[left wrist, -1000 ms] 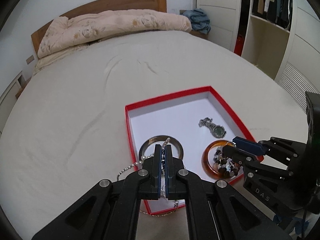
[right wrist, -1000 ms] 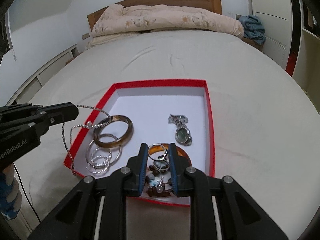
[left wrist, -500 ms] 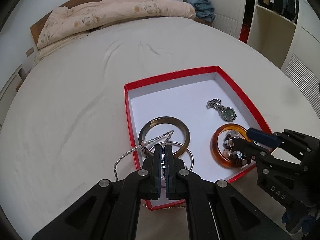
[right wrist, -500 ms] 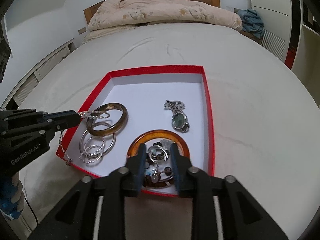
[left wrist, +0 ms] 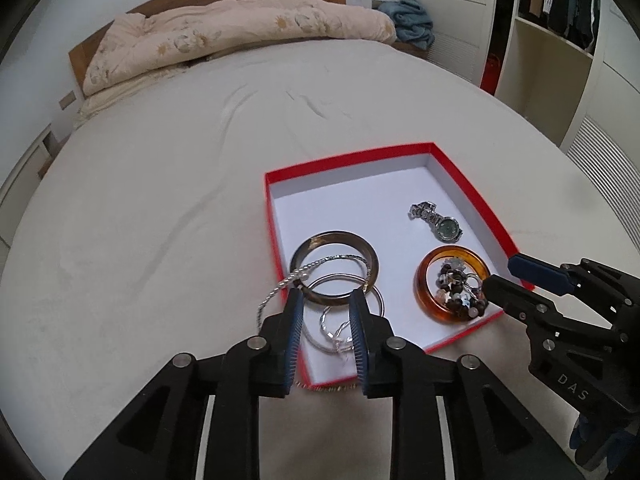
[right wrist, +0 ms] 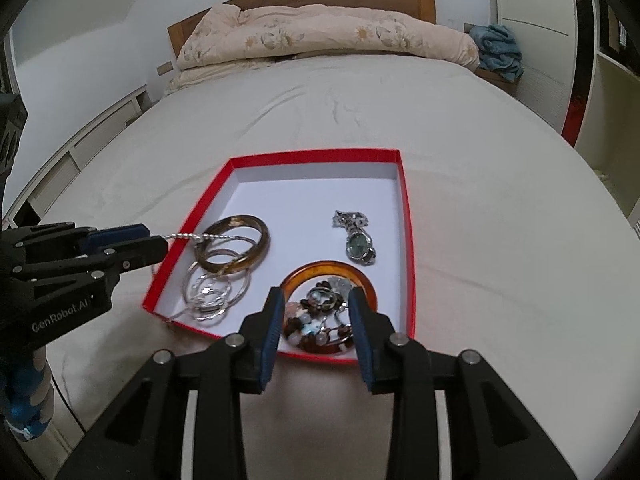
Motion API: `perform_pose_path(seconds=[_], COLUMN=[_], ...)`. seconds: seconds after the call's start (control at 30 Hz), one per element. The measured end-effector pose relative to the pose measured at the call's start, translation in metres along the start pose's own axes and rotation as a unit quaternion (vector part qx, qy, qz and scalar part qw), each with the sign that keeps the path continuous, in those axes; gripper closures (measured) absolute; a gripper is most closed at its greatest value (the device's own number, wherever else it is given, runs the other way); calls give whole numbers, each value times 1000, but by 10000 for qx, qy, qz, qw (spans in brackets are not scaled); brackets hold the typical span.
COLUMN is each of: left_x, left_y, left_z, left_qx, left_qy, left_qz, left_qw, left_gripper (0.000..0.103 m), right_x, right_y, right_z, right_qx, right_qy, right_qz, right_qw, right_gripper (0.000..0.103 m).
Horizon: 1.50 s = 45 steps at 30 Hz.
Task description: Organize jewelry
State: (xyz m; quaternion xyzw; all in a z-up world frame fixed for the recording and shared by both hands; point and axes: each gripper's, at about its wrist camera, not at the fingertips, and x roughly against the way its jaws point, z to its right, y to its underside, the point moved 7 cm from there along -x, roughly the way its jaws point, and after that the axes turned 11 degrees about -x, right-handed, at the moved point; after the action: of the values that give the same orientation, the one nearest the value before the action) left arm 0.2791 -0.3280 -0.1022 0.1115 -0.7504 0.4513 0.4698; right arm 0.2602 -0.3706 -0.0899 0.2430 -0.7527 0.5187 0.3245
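Left gripper [left wrist: 325,307] spread, holding nothing, over silver bangles [left wrist: 344,316]. Right gripper [right wrist: 316,306] spread above beads [right wrist: 316,318] inside amber bangle [right wrist: 330,276]. Beyond: brown bangle [right wrist: 234,244], watch [right wrist: 357,240], all in red tray [right wrist: 406,240] on bed [right wrist: 360,120].

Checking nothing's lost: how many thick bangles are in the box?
2: a brown bangle at the box's left, an amber bangle at its right around beads.
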Motion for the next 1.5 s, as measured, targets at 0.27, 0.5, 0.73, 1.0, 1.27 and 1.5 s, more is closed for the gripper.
perform_pose_path(seconds=[0.27, 0.5, 0.73, 1.0, 1.27, 1.5], left_x=[58, 108, 150, 187, 218, 245], left_y=[7, 13, 29, 59, 90, 115], left_z=[-5, -13, -24, -42, -65, -82], left_qx=[-52, -73, 32, 259, 495, 672], left_qy=[-220, -362, -472, -615, -825, -1045], left_qz=[242, 516, 730, 851, 903, 976], left_qw=[9995, 9980, 9962, 9941, 9913, 9874], left_gripper=[72, 68, 62, 47, 39, 33], right_x=[47, 88, 121, 146, 170, 192], right_y=[-1, -1, 5, 16, 26, 37], right_z=[-22, -43, -67, -92, -114, -134], right_qx=[31, 119, 265, 344, 376, 483], right_qy=[-10, 3, 14, 30, 102, 106], right_qz=[204, 400, 532, 592, 686, 798], right_qw=[9998, 9991, 9982, 9976, 9969, 9956], right_gripper=[71, 70, 70, 68, 58, 57])
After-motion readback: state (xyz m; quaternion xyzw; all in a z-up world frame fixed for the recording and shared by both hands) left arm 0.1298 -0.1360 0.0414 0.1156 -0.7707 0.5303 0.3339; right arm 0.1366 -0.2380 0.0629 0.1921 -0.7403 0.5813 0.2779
